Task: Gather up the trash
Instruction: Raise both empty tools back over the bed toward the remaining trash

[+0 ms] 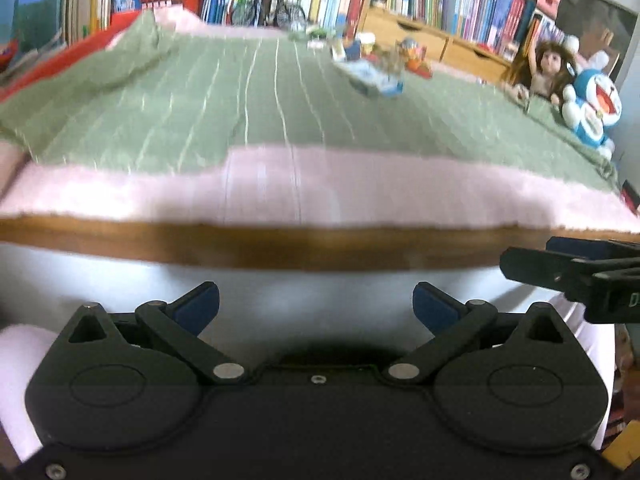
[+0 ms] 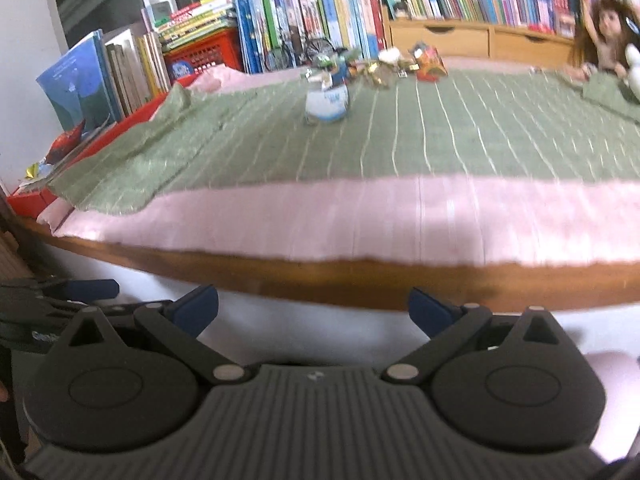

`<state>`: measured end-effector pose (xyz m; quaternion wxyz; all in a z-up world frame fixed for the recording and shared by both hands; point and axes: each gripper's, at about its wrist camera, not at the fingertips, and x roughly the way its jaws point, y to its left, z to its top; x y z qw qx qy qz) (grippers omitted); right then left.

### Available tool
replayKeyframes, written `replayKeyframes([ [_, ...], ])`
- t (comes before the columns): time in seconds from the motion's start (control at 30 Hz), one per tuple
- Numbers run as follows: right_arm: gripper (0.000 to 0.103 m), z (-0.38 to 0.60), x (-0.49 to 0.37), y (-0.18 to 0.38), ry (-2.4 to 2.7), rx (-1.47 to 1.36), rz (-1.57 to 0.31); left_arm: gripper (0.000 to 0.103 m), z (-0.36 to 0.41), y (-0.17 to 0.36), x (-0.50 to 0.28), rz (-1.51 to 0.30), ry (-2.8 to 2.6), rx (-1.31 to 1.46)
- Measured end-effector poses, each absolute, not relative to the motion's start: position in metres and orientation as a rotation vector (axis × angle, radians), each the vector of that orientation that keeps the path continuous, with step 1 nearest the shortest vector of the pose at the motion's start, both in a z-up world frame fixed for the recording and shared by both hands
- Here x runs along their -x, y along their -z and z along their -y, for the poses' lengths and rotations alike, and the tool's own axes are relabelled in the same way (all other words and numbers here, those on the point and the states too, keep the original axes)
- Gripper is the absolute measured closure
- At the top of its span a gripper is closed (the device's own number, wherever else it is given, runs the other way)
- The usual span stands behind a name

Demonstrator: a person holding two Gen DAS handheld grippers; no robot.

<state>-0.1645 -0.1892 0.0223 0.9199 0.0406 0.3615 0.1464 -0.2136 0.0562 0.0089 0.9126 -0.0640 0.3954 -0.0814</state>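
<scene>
Both grippers sit low, short of the near wooden edge [image 1: 280,248] of the surface; left gripper [image 1: 316,304] has fingers [image 1: 198,308] spread wide, nothing between them; right gripper [image 2: 313,309] same, fingers [image 2: 430,312] wide apart and empty; right gripper's tip shows at the right edge of the left view, just beside the left one, at about edge height.

Surface layers: pink cloth [image 2: 400,216] runs to the near edge; green striped cloth [image 1: 260,108] lies on top, set back from it; green cloth is rumpled and folded at the near left corner [image 2: 132,168].

Trash: cup [image 2: 326,102] stands alone on the green cloth, centre-left in the right view, tilted or upright I can't tell, blurred; wrapper pile [image 2: 384,66] sits behind it at the far edge, red pack [image 2: 430,62] at its right end; in the left view the same cluster [image 1: 376,68] is far right of centre.

Open room: wide bare cloth between near edge and cup; books [image 2: 304,12] wall the far side; books and a red crate [image 2: 204,50] crowd the left; doll [image 1: 548,68] and blue toy [image 1: 596,108] occupy the far right corner.
</scene>
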Motion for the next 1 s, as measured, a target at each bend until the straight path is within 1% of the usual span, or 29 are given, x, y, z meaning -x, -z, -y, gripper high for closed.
replayKeyframes([
  [0.23, 0.000, 0.183, 0.144, -0.041, -0.318, -0.070, -0.686, 0.000, -0.061, -0.038, 0.194, -0.733, 0.167, 0.138],
  [0.43, 0.000, 0.179, 0.124, -0.058, -0.328, -0.034, -0.635, 0.000, -0.060, -0.050, 0.167, -0.693, 0.173, 0.121],
  [0.67, 0.000, 0.185, 0.090, -0.073, -0.331, -0.077, -0.593, 0.000, -0.066, -0.064, 0.125, -0.644, 0.157, 0.151],
  [1.0, 0.000, 0.185, 0.032, -0.068, -0.331, -0.085, -0.609, 0.000, -0.076, -0.074, 0.056, -0.600, 0.123, 0.143],
])
